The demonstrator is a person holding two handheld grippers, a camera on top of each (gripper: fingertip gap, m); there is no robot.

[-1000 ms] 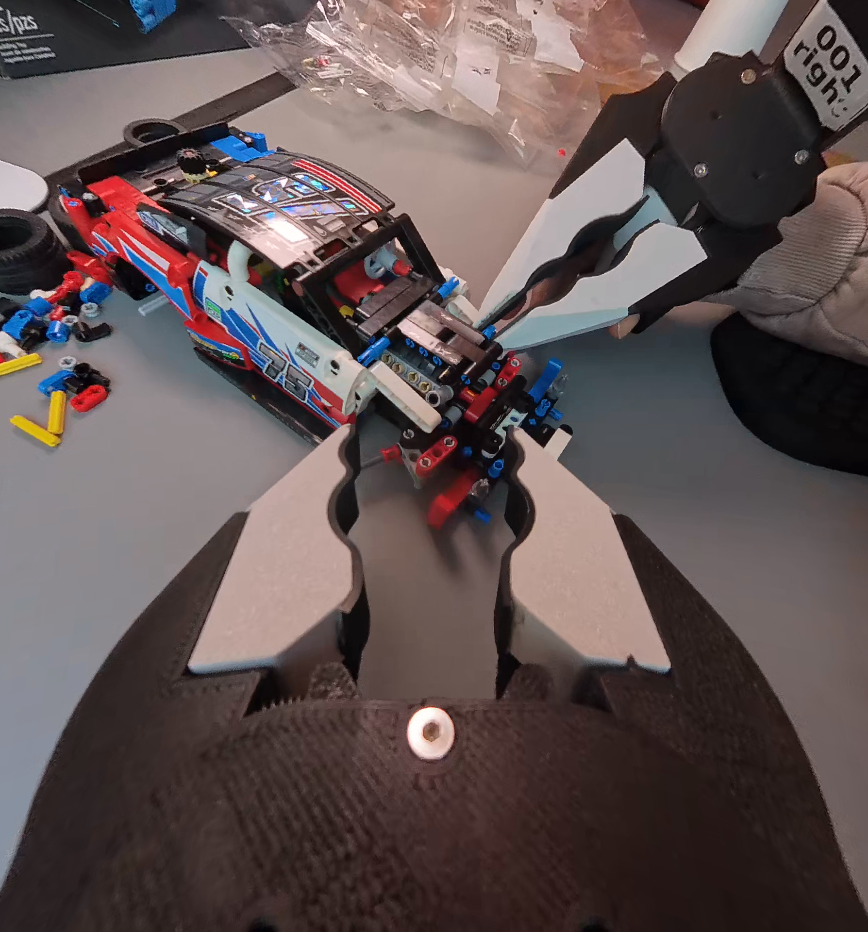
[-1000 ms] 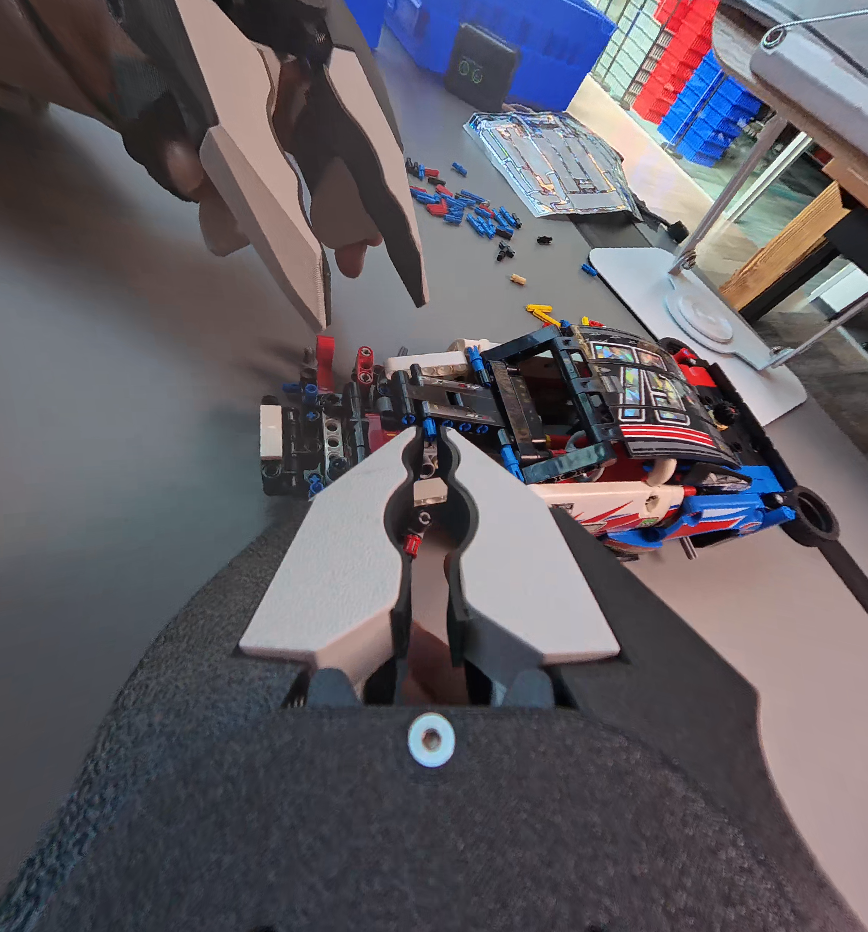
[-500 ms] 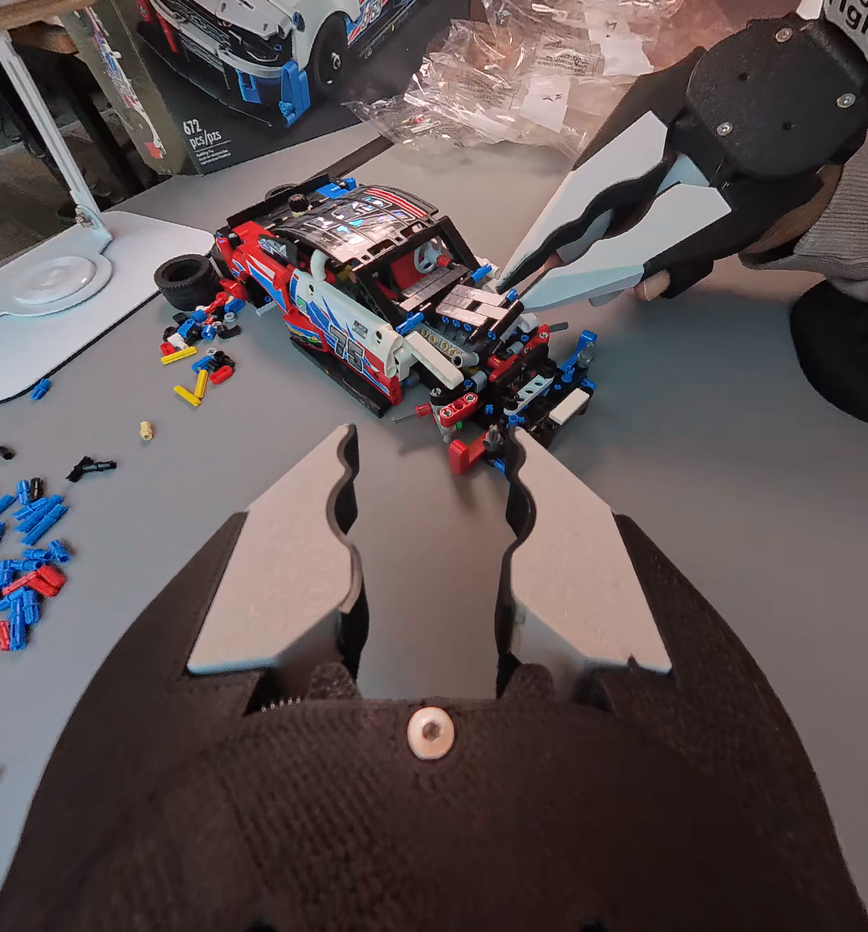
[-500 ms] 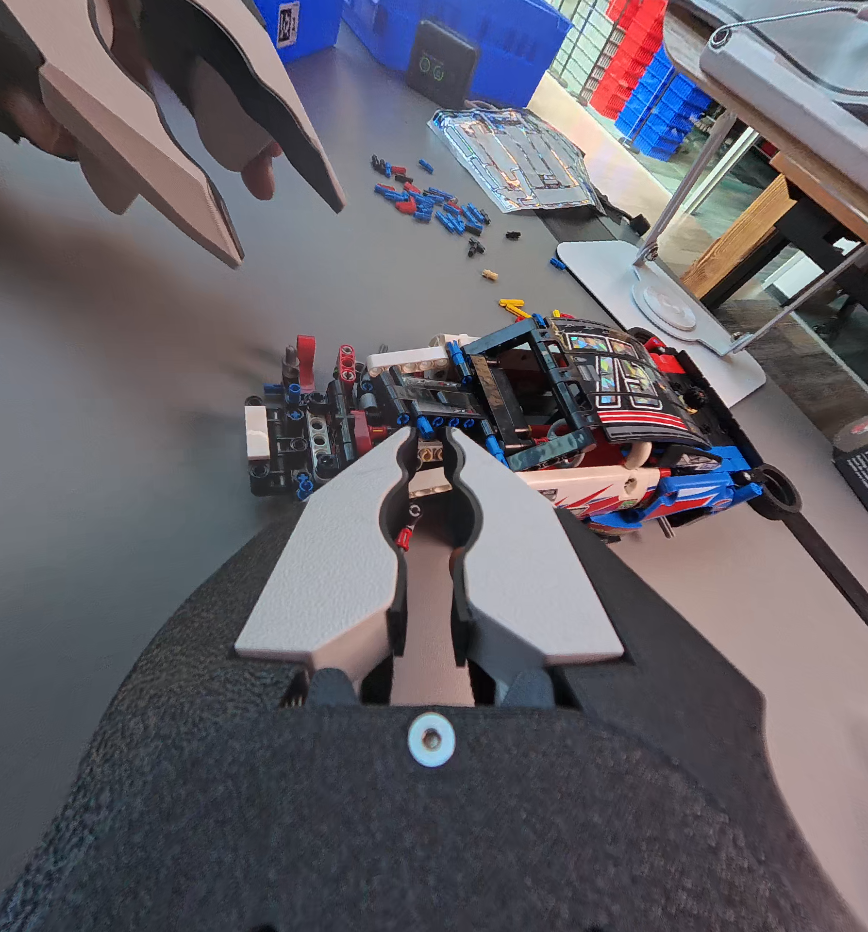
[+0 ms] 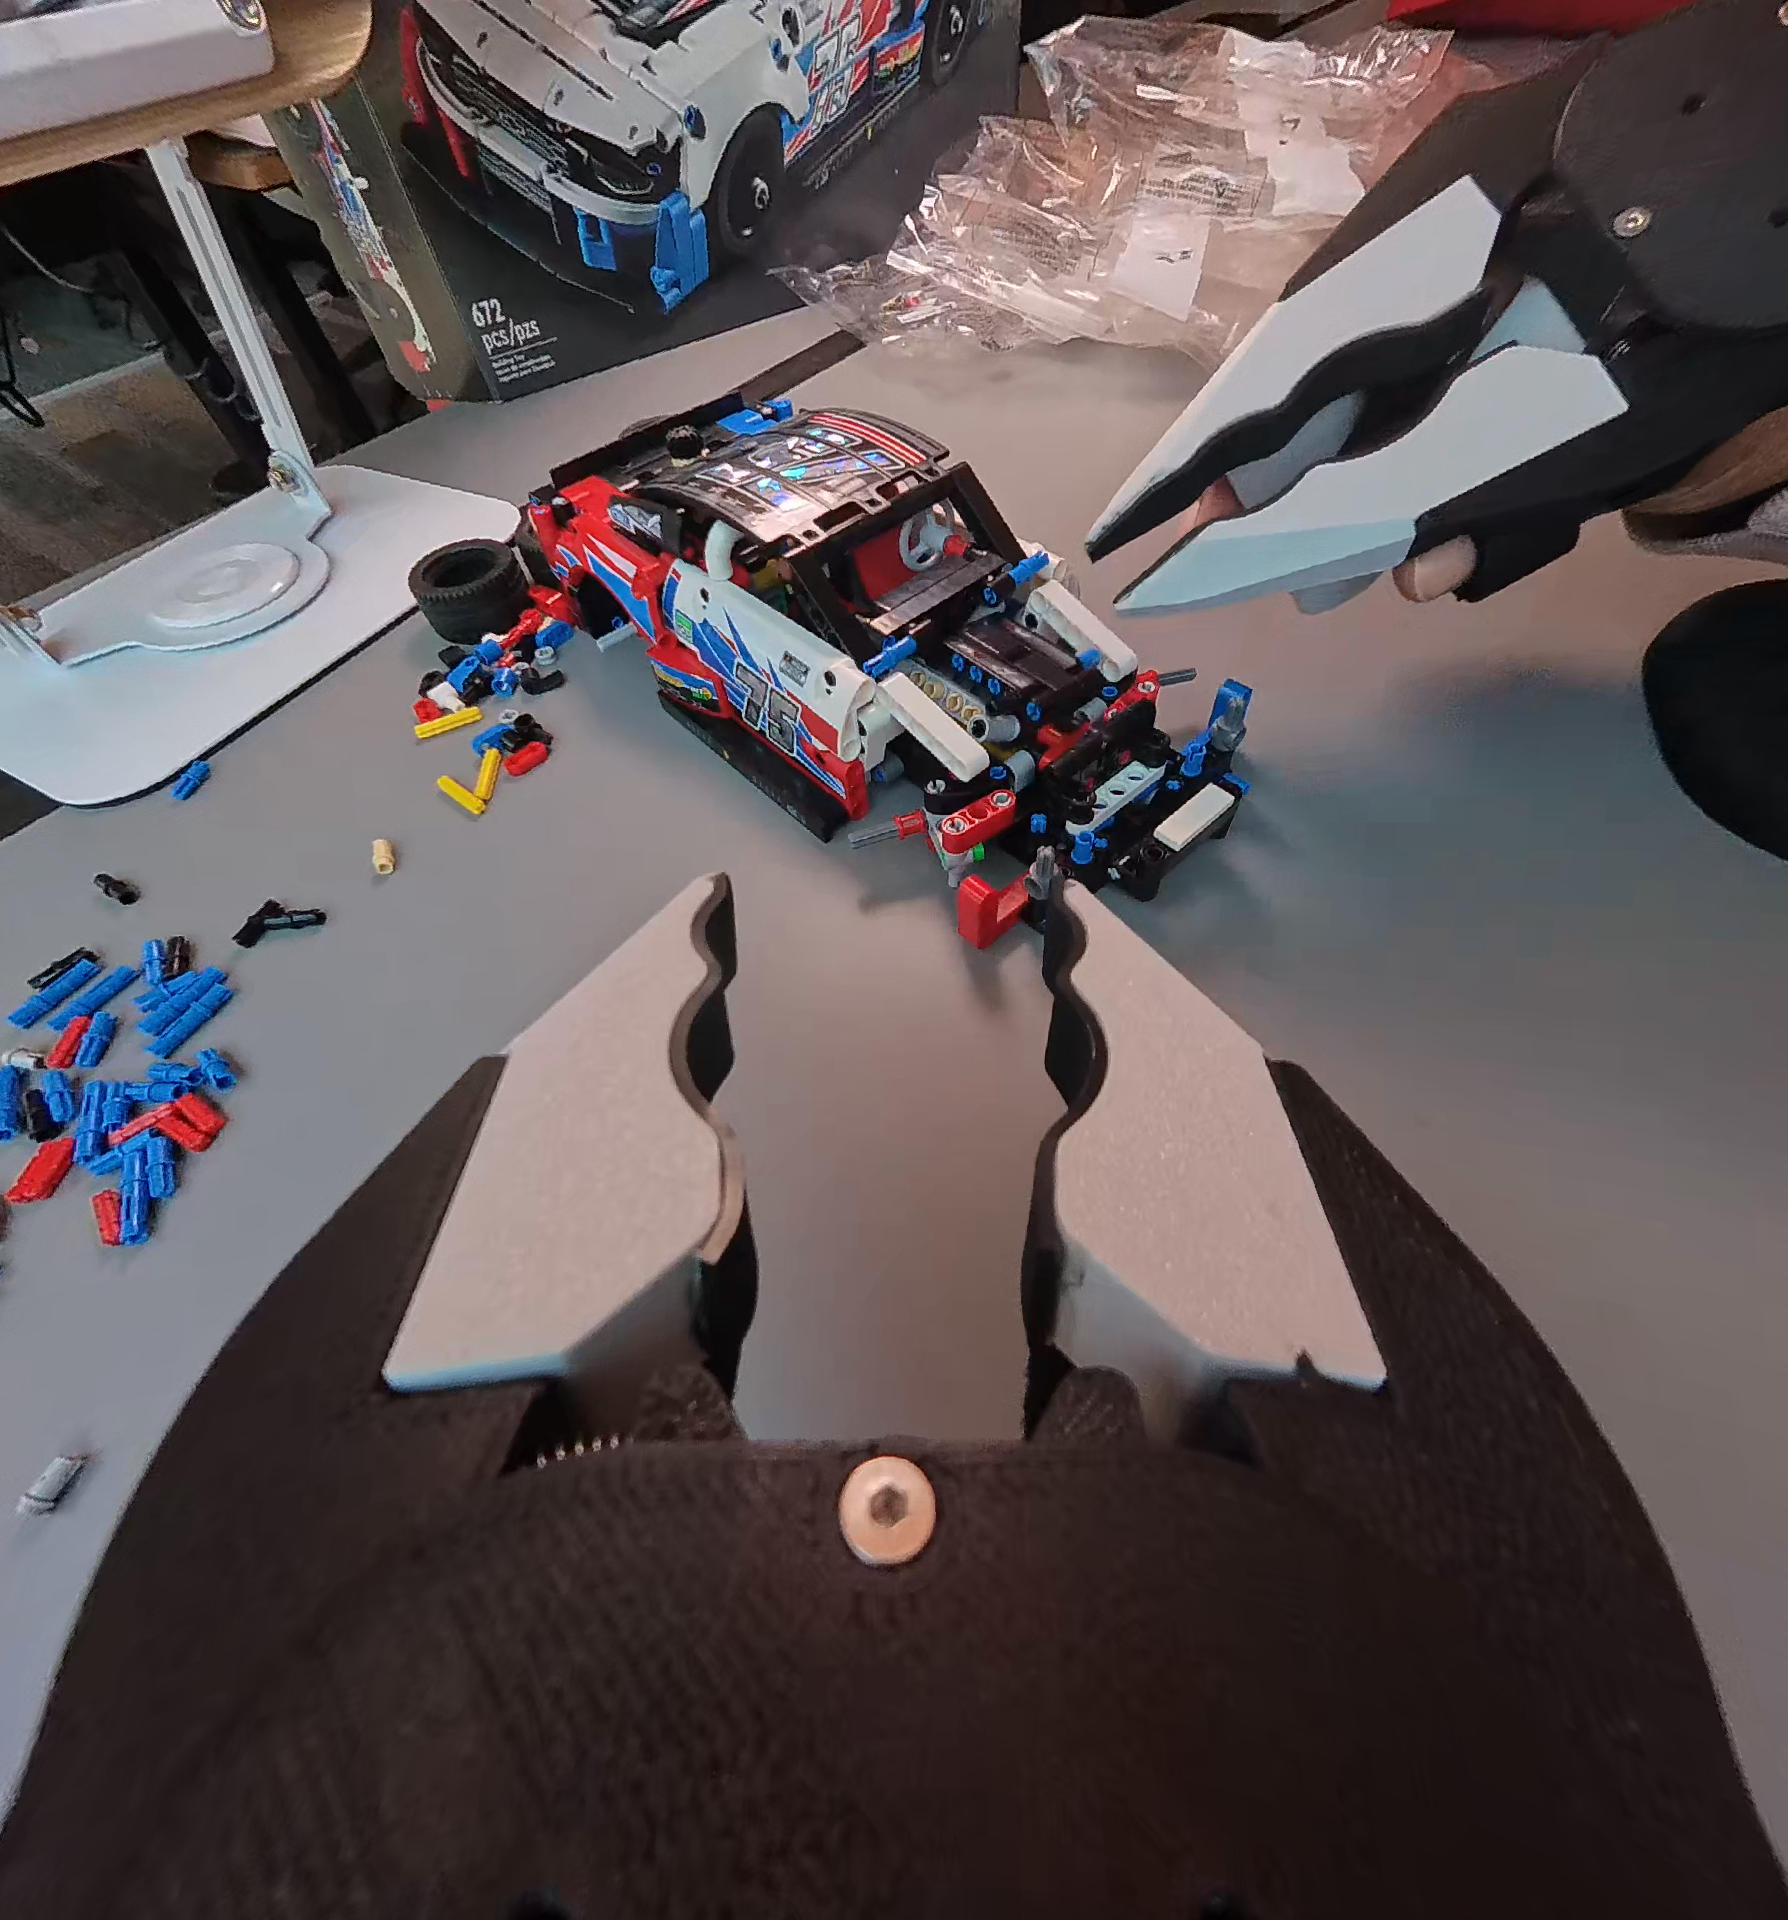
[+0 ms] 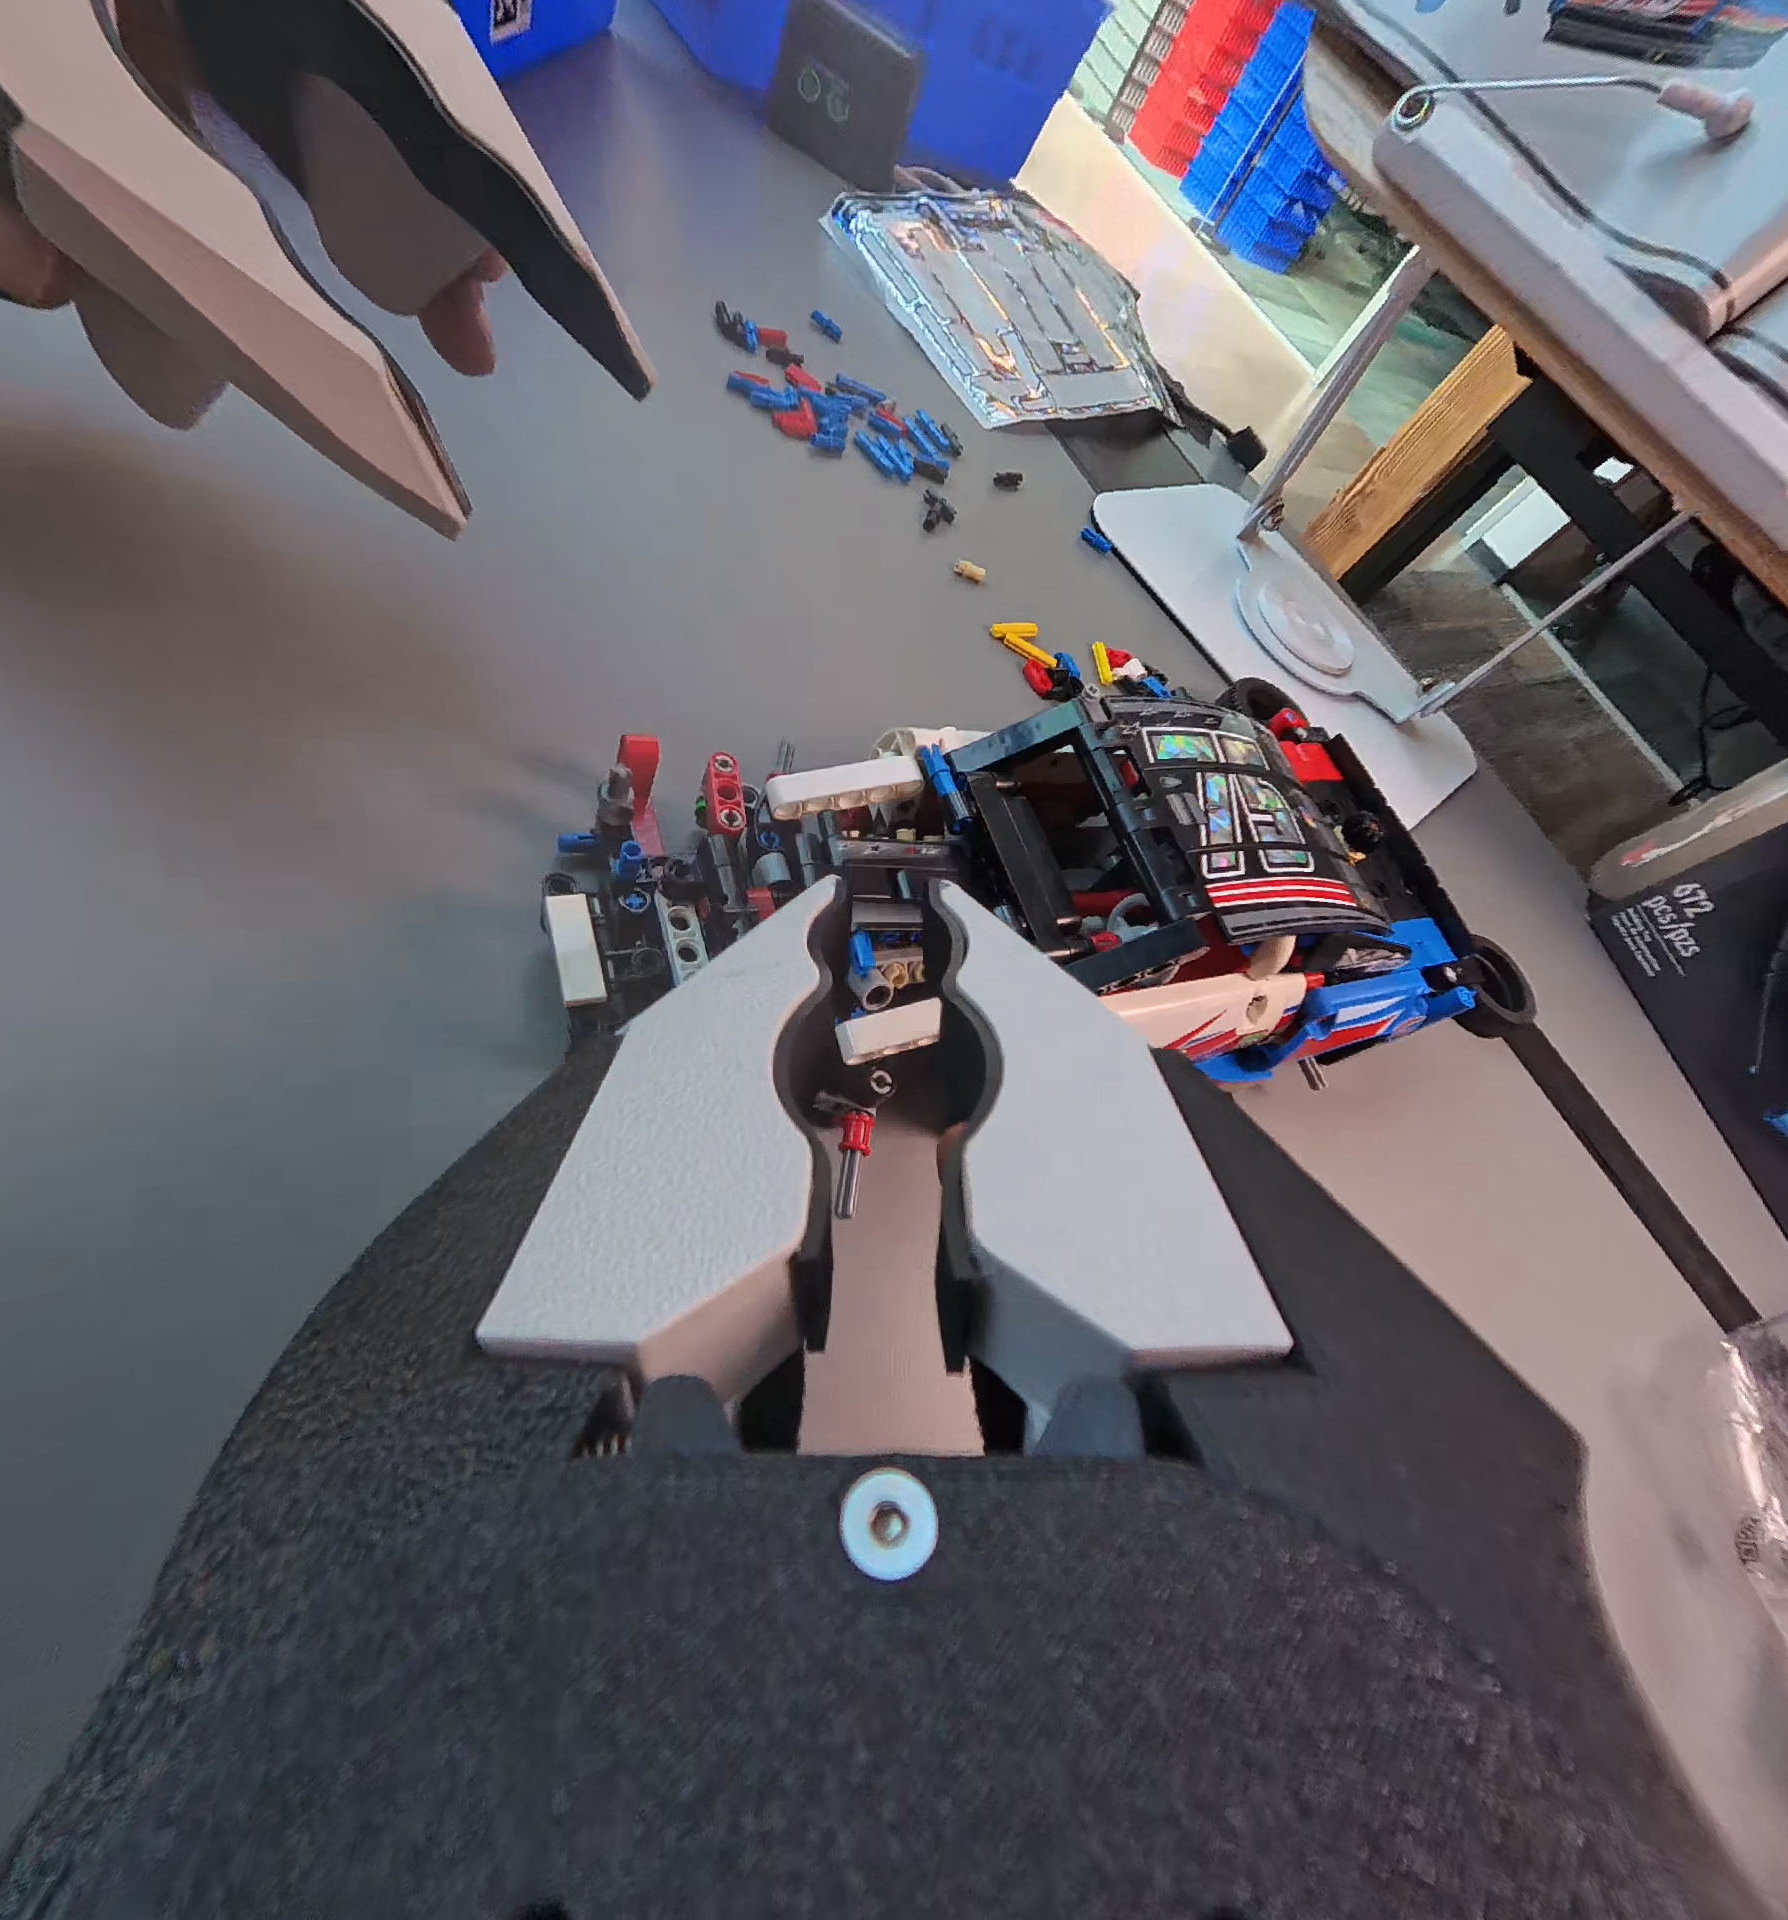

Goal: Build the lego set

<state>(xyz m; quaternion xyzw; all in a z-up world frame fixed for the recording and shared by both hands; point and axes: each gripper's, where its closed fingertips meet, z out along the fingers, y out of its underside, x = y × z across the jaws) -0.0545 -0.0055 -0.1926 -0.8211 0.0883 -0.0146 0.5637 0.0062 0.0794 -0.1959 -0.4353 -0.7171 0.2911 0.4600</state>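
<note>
Left wrist view: the left tongs (image 5: 888, 899) hang spread and empty above the grey table (image 5: 1441, 1091), their tips short of the unfinished front end of a red, white and blue Lego race car (image 5: 838, 644) that sits mid-table without wheels fitted. A single black tyre (image 5: 466, 584) rests against the car's rear. Loose yellow, blue and red pins (image 5: 485, 727) lie beside it, and a larger scatter of blue and red pins (image 5: 111, 1091) lies nearer the left edge. Behind the car stand the set's box (image 5: 661, 187), crumpled clear bags (image 5: 1160, 218) and a white lamp base (image 5: 173, 613). The right tongs (image 5: 1103, 577) hover beyond the car's nose, tips nearly together with nothing visible between them.

Right wrist view: looking along the right tongs (image 6: 885, 894), a narrow gap shows between the tips, with the car's (image 6: 1129, 894) open chassis seen through it; no piece is pinched. Only this camera catches the silvery sticker sheet (image 6: 1015, 312), blue storage bins (image 6: 973, 73) and a wooden bench (image 6: 1430, 436) at the far side. The left tongs (image 6: 557, 457) hang wide apart overhead.
</note>
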